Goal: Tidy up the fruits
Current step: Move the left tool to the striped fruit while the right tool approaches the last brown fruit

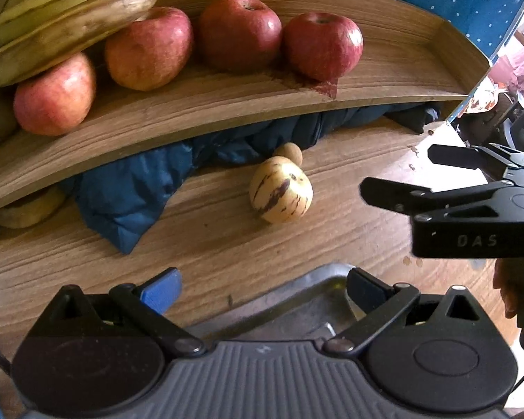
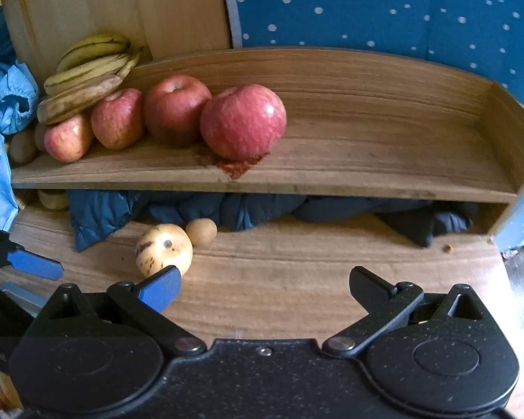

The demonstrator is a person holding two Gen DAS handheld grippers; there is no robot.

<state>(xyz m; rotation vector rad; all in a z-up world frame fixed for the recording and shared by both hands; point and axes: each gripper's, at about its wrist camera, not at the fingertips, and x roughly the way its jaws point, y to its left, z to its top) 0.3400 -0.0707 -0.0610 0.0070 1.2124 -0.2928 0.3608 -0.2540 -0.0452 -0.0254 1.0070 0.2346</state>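
A yellow melon with purple streaks (image 1: pixel 281 190) (image 2: pixel 164 248) lies on the wooden table, and a small round brown fruit (image 1: pixel 290 152) (image 2: pixel 201 231) touches its far side. Above them, a wooden shelf (image 1: pixel 227 104) (image 2: pixel 332 171) carries several red apples (image 1: pixel 323 45) (image 2: pixel 242 125) and a bunch of bananas (image 1: pixel 70 17) (image 2: pixel 87 73) at its left. My left gripper (image 1: pixel 263 288) is open and empty, short of the melon. My right gripper (image 2: pixel 265 286) (image 1: pixel 396 169) is open and empty too, to the right of the melon, with its blue fingertip (image 2: pixel 160 286) just before it.
A crumpled dark blue cloth (image 1: pixel 132 188) (image 2: pixel 227 209) fills the gap under the shelf. A metal tray (image 1: pixel 297 300) lies below my left gripper. Another pale fruit (image 1: pixel 28 209) sits under the shelf's left end. A blue dotted panel (image 2: pixel 384 10) stands behind the shelf.
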